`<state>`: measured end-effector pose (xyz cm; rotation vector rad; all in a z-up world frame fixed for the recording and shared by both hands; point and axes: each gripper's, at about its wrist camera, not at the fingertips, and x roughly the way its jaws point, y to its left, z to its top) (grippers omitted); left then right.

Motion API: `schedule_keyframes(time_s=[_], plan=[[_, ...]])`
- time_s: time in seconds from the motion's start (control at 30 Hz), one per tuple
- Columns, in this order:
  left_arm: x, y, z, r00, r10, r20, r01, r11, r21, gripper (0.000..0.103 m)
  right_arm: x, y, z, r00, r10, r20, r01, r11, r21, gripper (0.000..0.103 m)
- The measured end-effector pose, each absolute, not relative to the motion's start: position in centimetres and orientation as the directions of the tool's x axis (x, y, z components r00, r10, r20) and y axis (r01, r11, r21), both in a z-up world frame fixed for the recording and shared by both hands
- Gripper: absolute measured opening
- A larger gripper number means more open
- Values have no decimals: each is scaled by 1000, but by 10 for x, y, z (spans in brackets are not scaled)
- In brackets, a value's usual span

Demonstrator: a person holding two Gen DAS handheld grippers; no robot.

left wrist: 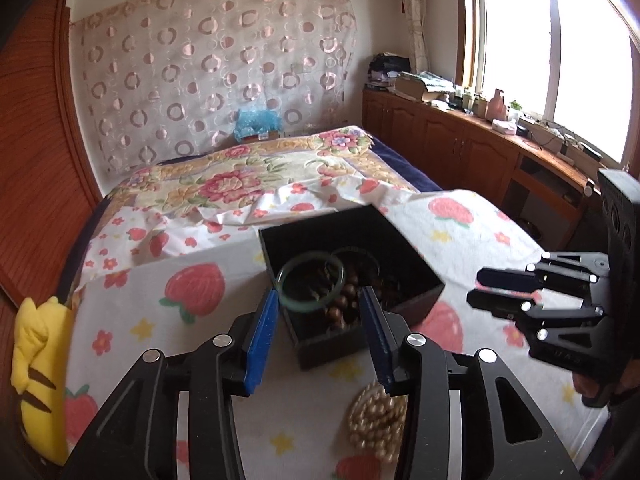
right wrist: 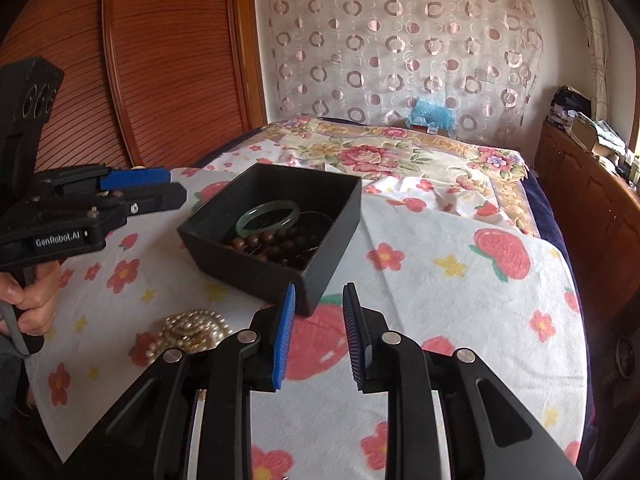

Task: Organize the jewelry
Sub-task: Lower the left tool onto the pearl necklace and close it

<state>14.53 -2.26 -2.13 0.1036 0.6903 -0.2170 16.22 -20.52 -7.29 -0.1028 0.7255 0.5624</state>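
Left gripper (left wrist: 318, 304): jaws parted wide, nothing between the blue pads, poised just at the near-left edge of the black box (left wrist: 416, 246). Contact with the box not discernible. Right gripper (right wrist: 318, 300): jaws parted moderately, holding nothing, tips just beside the box's near corner. Green bangle (right wrist: 273, 218) inside the box, lying over brown wooden beads (right wrist: 264, 242); a dark thin ring behind it. Pearl necklace (right wrist: 194, 330) coiled on the strawberry-print cloth (right wrist: 460, 312), outside the box, near-left of it, below the left gripper's fingers. Yellow plush toy (left wrist: 38, 364) at the far-left cloth edge.
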Motion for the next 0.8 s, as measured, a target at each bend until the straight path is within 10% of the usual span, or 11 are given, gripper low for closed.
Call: schedule_keyframes(time_s=[0.6, 0.8], plan=[[100, -24, -72, 658, -220, -721, 286, 958, -31, 54, 125, -192, -88, 577, 459, -676, -538, 836, 109, 37], [109, -46, -72, 640, -264, -722, 344, 938, -38, 38, 122, -203, -87, 584, 457, -671, -523, 844, 120, 37]])
